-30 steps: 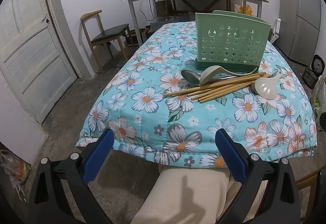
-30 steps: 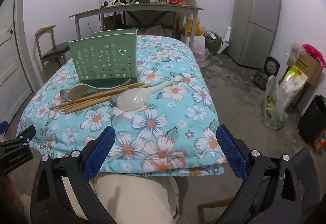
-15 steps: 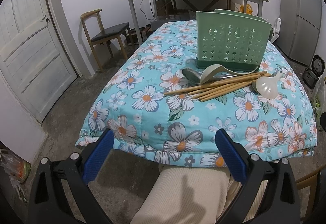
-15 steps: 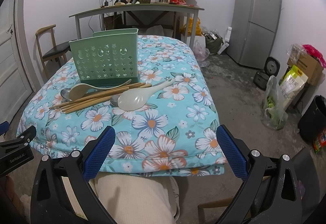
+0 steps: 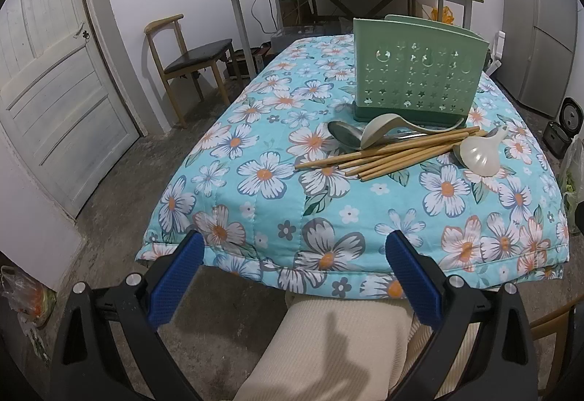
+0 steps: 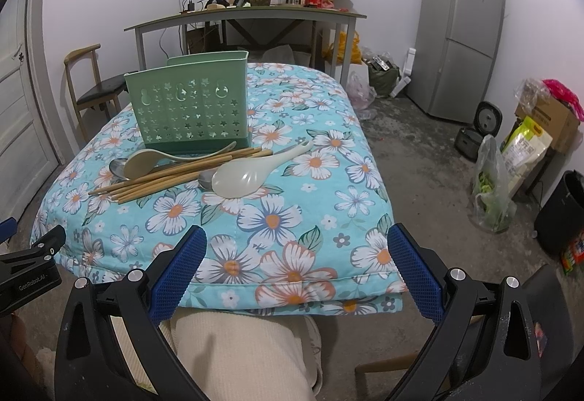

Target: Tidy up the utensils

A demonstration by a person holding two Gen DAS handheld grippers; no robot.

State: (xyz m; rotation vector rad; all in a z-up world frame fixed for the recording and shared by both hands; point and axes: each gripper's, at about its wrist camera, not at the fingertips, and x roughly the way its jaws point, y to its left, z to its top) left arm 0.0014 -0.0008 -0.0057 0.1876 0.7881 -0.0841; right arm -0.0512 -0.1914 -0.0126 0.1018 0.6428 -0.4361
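Observation:
A green perforated utensil holder (image 5: pixel 416 72) (image 6: pixel 189 109) stands upright on the floral-covered table (image 5: pixel 255 218) (image 6: pixel 277 218). In front of it lie several wooden chopsticks (image 5: pixel 387 154) (image 6: pixel 175 176), a beige spoon (image 5: pixel 387 129) (image 6: pixel 164 156), a metal spoon (image 5: pixel 343 134) (image 6: pixel 118 167) and a large white rice spoon (image 5: pixel 478 154) (image 6: pixel 252 171). My left gripper (image 5: pixel 292 269) is open and empty, short of the table's near edge. My right gripper (image 6: pixel 295 266) is open and empty, over the near edge.
A wooden chair (image 5: pixel 186 54) and a door (image 5: pixel 47 90) are at the left. A cluttered desk (image 6: pixel 248 14) stands behind the table. A fridge (image 6: pixel 460 35), bags (image 6: pixel 492 189) and boxes are on the right. My knee (image 5: pixel 328 346) is under the table's near edge.
Both grippers have crept slightly forward toward the table; the scene has shifted a little. Nothing was grasped or moved.

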